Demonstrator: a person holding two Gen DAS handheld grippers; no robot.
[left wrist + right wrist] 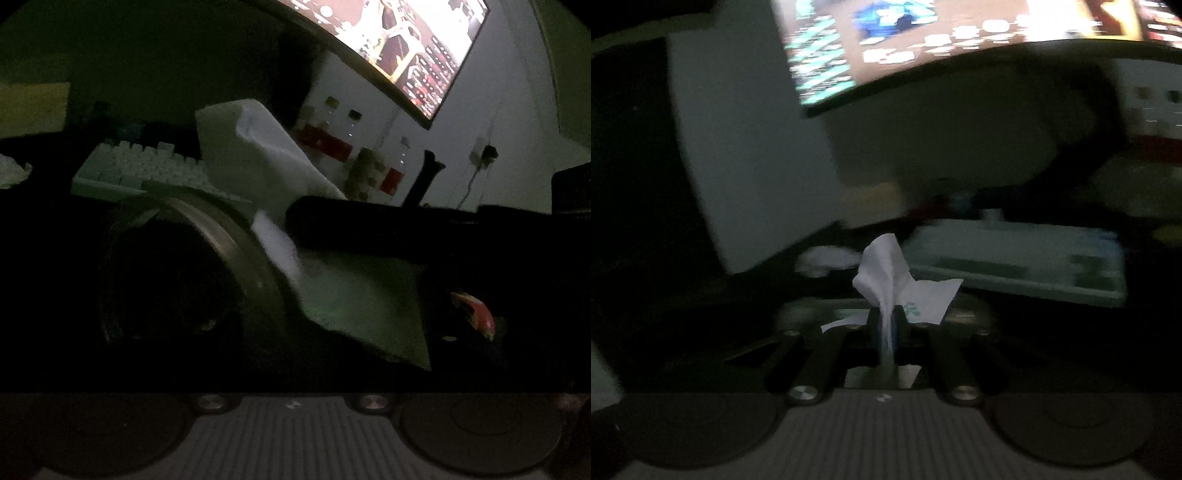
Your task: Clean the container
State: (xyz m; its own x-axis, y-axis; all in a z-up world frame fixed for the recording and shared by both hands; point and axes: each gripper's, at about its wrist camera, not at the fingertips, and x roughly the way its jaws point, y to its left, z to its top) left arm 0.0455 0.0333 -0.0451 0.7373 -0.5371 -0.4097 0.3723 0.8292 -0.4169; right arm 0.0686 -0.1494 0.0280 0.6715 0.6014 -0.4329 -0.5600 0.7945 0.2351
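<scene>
Right gripper (886, 319) is clamped tight on a crumpled white paper tissue (882, 273). From its own camera you can see the two black fingers (873, 325) pinched together, with the tissue bunched between them and fanning out above the tips. There's a little teal print on one flap. That view is pretty blurry, fwiw.

From the left wrist camera the right gripper (295, 218) reaches in from the right side, and the tissue (258, 155) sticks up and also hangs down below it. The hanging part lies against the right side of the dark round container with a dull metal rim (255, 258). The container sits left of centre, near the camera, in front of the keyboard. It looks tipped, but it's so dark I can't tell which way the mouth faces.

As for the left gripper, only its grey ribbed housing (291, 424) shows at the bottom. The fingers are lost in the shadow, so I honestly can't tell if it's gripping the container or hanging loose.

Other stuff:
- a white mechanical keyboard (140, 166) further back on the left
- a lit curved monitor (406, 48) up at the far right
- a wad of white paper (827, 258) left of the tissue
- something small and red (476, 314) near right, can't make it out
</scene>
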